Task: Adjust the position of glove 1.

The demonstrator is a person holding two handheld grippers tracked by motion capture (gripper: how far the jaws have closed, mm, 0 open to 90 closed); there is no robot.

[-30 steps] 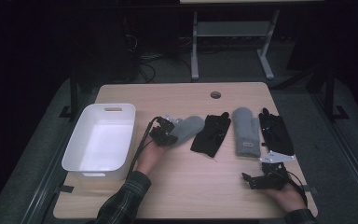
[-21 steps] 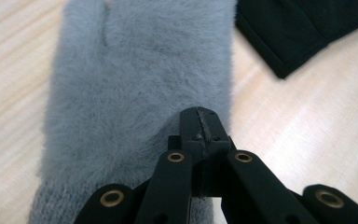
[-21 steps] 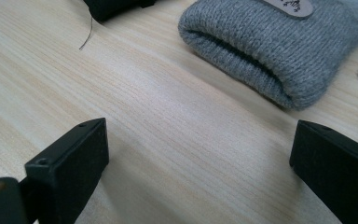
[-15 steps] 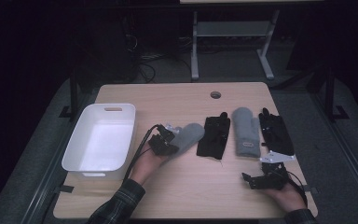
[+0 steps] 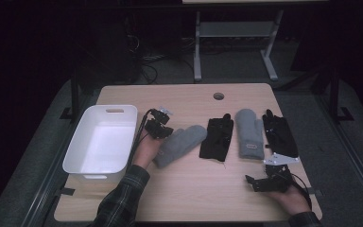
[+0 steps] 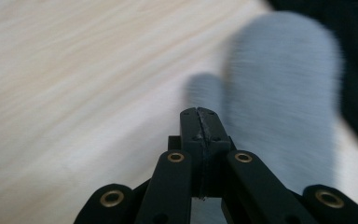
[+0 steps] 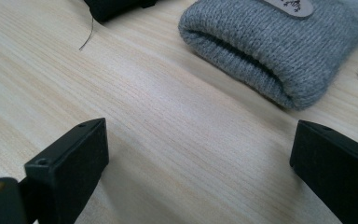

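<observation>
Four gloves lie in a row across the table's middle: a grey mitten (image 5: 180,143) lying slantwise, a black glove (image 5: 217,138), a second grey mitten (image 5: 248,133) and another black glove (image 5: 279,135). My left gripper (image 5: 159,125) hovers just left of the slanted mitten's tip, its jaws pressed shut with nothing between them (image 6: 199,113). The blurred mitten (image 6: 279,93) lies ahead and to the right of those jaws. My right gripper (image 5: 260,182) rests near the front right edge. It stands wide open (image 7: 196,135) and faces the second mitten's cuff (image 7: 270,60).
A white bin (image 5: 78,158) stands at the left of the table, close beside the left hand. A round cable hole (image 5: 218,96) sits near the far edge. A corner of the black glove (image 7: 116,7) with a loose thread shows beyond the right jaws.
The slanted grey mitten has shifted toward the front left and turned more diagonal. My left gripper has pulled back toward the bin's corner. The right gripper has stayed put.
</observation>
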